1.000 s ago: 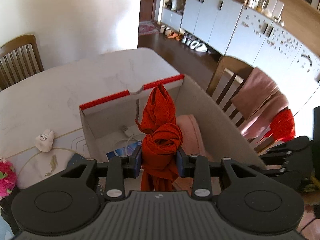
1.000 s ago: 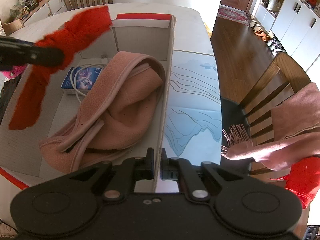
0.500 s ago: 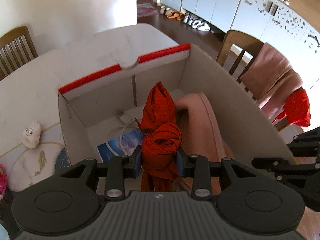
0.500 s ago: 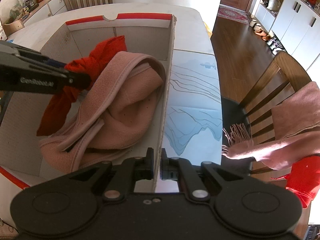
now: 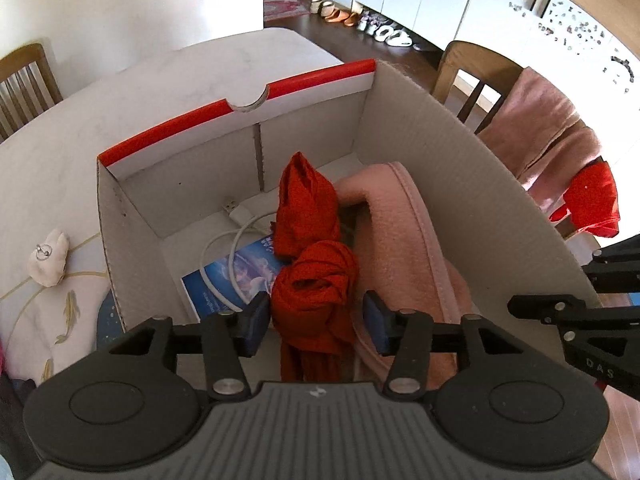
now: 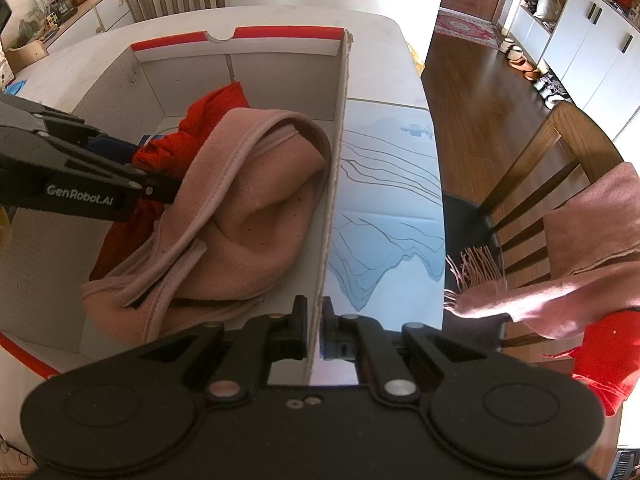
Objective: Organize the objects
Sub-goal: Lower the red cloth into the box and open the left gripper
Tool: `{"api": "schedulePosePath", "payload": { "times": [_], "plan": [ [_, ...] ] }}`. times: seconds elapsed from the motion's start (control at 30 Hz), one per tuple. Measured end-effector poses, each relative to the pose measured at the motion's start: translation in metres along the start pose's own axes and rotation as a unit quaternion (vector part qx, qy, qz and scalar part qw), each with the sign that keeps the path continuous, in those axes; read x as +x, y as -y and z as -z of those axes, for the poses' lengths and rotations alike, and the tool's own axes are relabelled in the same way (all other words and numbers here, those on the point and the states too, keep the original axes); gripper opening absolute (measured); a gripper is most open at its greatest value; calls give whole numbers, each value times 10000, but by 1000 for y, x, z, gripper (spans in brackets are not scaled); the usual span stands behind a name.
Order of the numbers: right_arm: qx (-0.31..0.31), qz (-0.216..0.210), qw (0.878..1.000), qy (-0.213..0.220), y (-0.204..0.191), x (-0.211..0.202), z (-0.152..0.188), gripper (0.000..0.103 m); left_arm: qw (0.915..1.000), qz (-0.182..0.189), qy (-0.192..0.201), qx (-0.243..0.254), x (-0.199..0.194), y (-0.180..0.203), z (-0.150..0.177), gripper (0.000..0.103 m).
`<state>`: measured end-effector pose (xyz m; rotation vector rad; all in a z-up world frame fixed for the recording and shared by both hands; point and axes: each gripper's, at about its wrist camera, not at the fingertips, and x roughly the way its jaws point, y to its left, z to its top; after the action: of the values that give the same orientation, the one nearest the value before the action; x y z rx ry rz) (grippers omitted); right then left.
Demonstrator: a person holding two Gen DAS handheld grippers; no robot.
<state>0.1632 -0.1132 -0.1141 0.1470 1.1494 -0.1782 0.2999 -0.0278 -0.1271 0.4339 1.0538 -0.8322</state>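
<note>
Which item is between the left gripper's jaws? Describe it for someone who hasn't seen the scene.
In the red-rimmed cardboard box, beside the pink fleece, the knotted red cloth sits between the left gripper's opening jaws. It is the only red, knotted item inside.

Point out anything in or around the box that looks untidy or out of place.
Inside the cardboard box, the pink fleece lies crumpled, the knotted red cloth slumps over a blue booklet, and a white cable loops loose. Nothing looks damaged.

Sunlight is falling across the dark wooden floor (image 6: 484,92) beside the worktop (image 6: 376,28); white cabinets (image 6: 592,40) are standing beyond it.
</note>
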Motion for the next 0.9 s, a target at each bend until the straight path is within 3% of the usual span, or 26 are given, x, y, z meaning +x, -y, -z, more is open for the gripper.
{"api": "schedulePosePath", "payload": {
  "times": [0.13,0.7,0.9],
  "plan": [
    [5,-1,10000,4,0,0,0,4,9999,8,124,58,-7,4,3,59],
    [-20,9,10000,3,1,-1,0,4,9959,241,819,-314,-68,-5,15,65],
    [-32,9,10000,-6,1,-1,0,4,9936,106,1042,-422,-91,-17,29,71]
  ]
}}
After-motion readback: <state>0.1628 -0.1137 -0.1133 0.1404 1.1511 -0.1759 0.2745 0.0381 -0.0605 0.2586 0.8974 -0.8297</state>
